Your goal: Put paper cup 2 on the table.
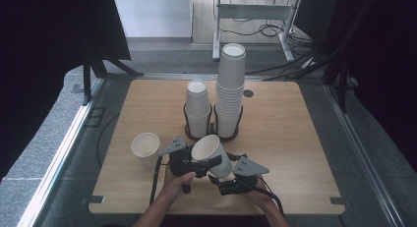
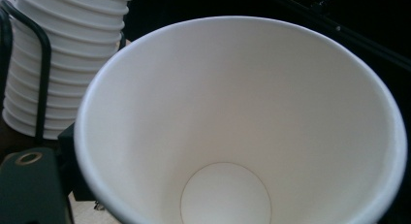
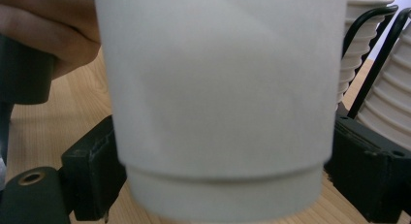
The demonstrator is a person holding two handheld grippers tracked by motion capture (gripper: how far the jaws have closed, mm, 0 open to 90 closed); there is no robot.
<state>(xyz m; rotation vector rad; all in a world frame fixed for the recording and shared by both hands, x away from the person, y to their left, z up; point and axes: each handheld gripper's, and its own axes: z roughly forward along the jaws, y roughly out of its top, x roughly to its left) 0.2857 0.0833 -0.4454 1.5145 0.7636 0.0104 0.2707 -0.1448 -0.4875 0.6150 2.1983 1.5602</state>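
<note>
Between both claws, empty paper cup (image 1: 212,153)

I see a wooden table (image 1: 290,138); two racked cup stacks (image 1: 230,94) at twelve o'clock, a lone paper cup (image 1: 145,149) at eight.

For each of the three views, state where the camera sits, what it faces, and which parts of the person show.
High view: above the person's side, looking forward and down on the table; forearms, both hands, both grippers.
Left gripper view: rides the left gripper, looking into the held cup.
Right gripper view: rides the right gripper, facing that cup's outer wall; its black fingers flank the cup; the other hand.
Shared: held cup, cup stacks.
</note>
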